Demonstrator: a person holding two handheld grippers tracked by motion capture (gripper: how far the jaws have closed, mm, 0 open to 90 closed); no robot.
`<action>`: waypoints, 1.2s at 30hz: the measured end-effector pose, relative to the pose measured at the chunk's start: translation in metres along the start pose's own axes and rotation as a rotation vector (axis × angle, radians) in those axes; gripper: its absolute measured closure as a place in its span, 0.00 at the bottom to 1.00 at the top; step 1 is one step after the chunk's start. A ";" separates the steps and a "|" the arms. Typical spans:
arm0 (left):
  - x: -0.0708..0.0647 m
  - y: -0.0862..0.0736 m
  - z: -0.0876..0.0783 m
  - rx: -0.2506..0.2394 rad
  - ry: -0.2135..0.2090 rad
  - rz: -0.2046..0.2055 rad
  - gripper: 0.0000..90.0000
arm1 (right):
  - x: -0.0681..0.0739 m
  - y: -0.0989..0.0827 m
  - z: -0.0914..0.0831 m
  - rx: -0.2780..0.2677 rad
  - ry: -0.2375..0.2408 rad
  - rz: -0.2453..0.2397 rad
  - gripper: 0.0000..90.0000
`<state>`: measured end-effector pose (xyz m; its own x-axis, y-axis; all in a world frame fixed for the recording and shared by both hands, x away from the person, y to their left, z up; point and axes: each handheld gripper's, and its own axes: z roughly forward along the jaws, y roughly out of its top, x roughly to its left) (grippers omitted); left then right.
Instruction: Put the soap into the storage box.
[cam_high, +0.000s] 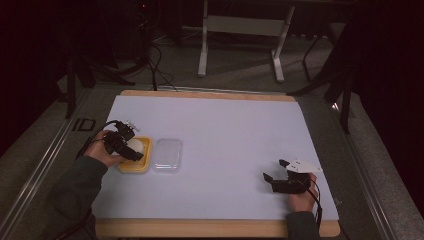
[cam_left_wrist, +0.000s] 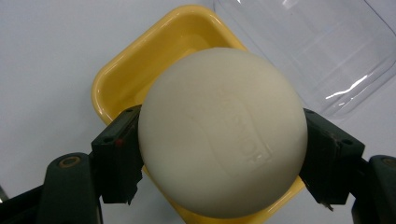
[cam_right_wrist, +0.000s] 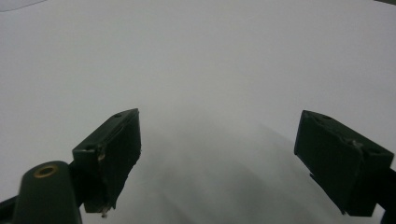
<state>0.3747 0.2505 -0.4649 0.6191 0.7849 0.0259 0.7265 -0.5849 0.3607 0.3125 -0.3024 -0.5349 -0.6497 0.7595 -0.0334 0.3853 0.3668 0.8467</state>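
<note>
The white round soap (cam_left_wrist: 223, 137) sits clamped between the jaws of my left gripper (cam_left_wrist: 219, 154), just above the yellow dish (cam_left_wrist: 140, 70) beneath it. A clear lid (cam_left_wrist: 322, 51) lies on the table just beyond that dish. My right gripper (cam_right_wrist: 224, 158) rests well apart, jaws spread wide over bare white table (cam_right_wrist: 210, 60).

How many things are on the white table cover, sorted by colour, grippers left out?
Yellow: 1, the rectangular yellow plastic soap dish
White: 1, the rounded white bar of soap, held over the dish
Clear: 1, the clear plastic lid lying beside the dish
Total: 3
</note>
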 end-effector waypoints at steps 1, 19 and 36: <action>0.000 0.000 0.000 0.001 0.000 0.000 0.28 | 0.000 0.000 0.000 0.000 0.000 0.000 0.16; 0.001 0.005 -0.006 -0.052 -0.034 -0.025 0.13 | 0.000 0.000 0.000 0.004 0.002 -0.004 0.16; -0.004 0.007 -0.017 -0.119 -0.004 -0.006 0.15 | 0.001 0.000 0.001 0.006 0.002 -0.005 0.16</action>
<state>0.3721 0.2465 -0.4471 0.6165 0.7871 0.0200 0.6895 -0.5520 0.4690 0.3123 -0.3014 -0.5350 -0.6532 0.7563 -0.0366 0.3856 0.3739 0.8435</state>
